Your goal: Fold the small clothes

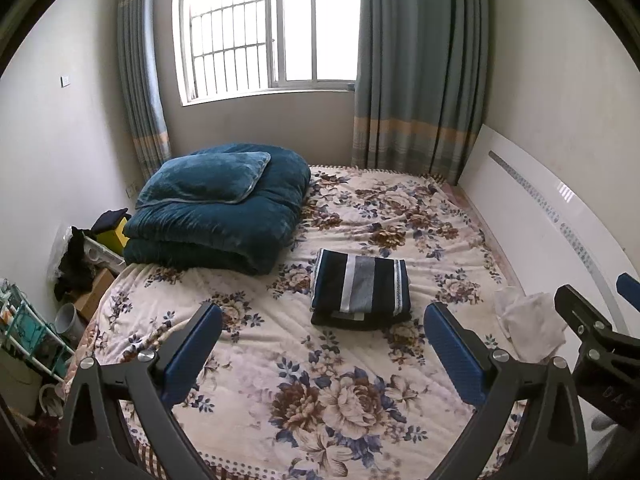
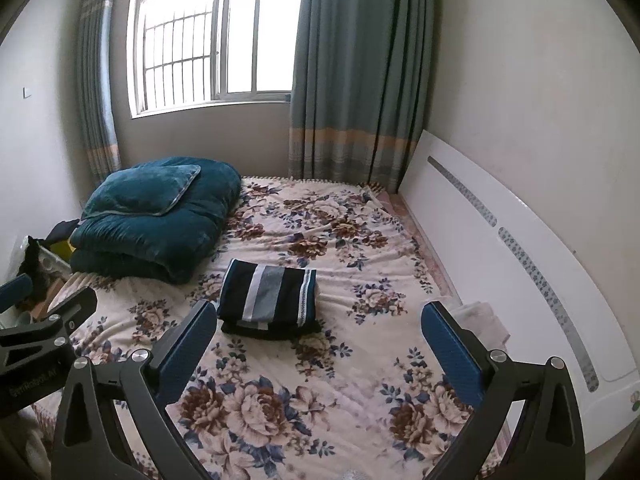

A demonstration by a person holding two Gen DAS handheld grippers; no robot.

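Observation:
A folded dark garment with white and grey stripes (image 1: 361, 289) lies on the floral bedspread (image 1: 320, 380) near the bed's middle; it also shows in the right wrist view (image 2: 270, 300). A crumpled white cloth (image 1: 528, 326) lies at the bed's right edge by the headboard, partly hidden behind the right finger in the right wrist view (image 2: 486, 318). My left gripper (image 1: 322, 344) is open and empty, held above the bedspread short of the folded garment. My right gripper (image 2: 320, 344) is open and empty too, and part of it shows at the left wrist view's right edge.
A folded teal quilt with a pillow on top (image 1: 218, 208) sits at the bed's far left. A white headboard (image 1: 560, 240) runs along the right side. Boxes, a rack and clutter (image 1: 80, 280) stand on the floor left of the bed. A window with curtains is behind.

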